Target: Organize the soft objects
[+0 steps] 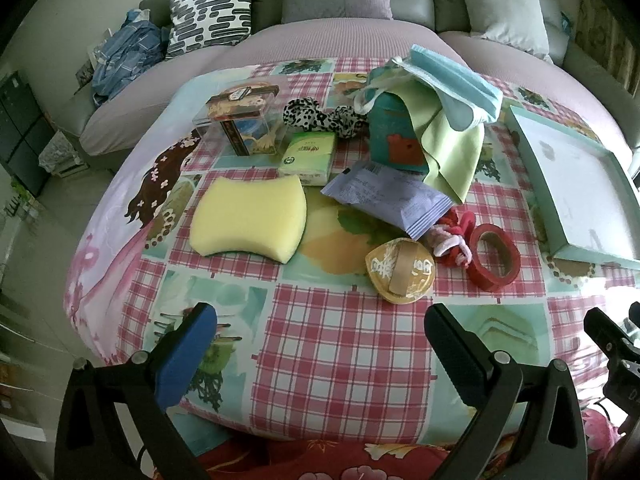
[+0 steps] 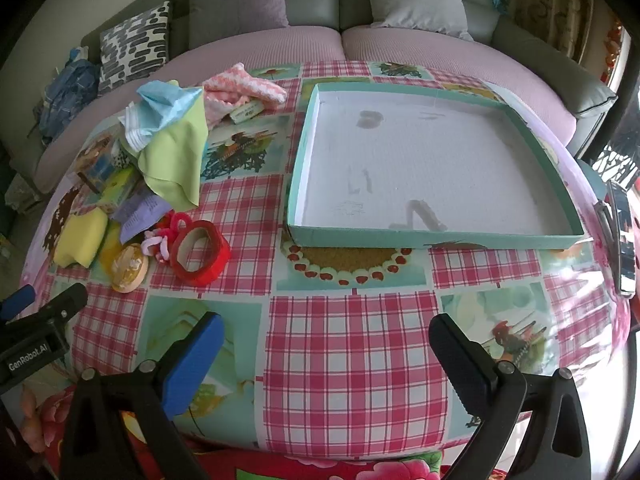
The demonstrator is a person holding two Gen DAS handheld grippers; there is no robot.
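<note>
Two grippers, the left gripper [image 1: 320, 344] and the right gripper [image 2: 324, 350], stood wide open and empty. The yellow sponge [image 1: 250, 218] lay flat, long side running left to right, near the pile. Only the right view showed what was maybe a pink knitted cloth [image 2: 240, 88] and the whole teal tray [image 2: 296, 196].

Living room (sofa [image 2: 400, 48], cushions [image 1: 212, 8]).

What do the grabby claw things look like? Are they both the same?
Yes, they match. Each gripper, left and right, is black plastic with two long fingers on silver pivot screws. One finger wears a blue pad, the other a black ribbed pad. The left gripper's body carries white lettering reading GenRobot.AI.
</note>
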